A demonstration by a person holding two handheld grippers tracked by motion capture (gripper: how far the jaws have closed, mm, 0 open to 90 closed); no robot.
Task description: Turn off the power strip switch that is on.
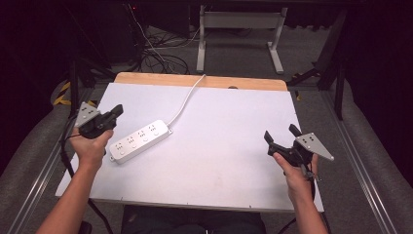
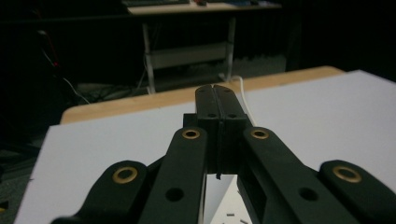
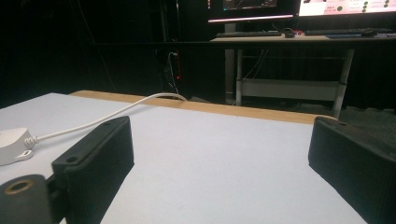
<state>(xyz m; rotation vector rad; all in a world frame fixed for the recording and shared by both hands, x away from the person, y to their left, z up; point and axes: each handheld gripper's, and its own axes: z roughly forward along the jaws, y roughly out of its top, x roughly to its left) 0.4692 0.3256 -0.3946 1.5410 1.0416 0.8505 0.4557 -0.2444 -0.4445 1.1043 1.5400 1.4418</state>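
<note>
Your left gripper [image 1: 117,110], pressed together, must spread before the power strip [image 1: 140,140]; right gripper [image 1: 281,134] waits spread.

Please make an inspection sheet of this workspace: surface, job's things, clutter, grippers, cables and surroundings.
Surface: white table top, wooden strip at the far edge.
Job's things: white power strip, lying flat, left of centre.
Clutter: nothing seen.
Grippers: left gripper shut, empty, above the strip's left end; right gripper open, empty, near the right edge.
Cables: white cord runs from the strip over the far edge.
Surroundings: dark room, floor cables, desk frame behind.
</note>
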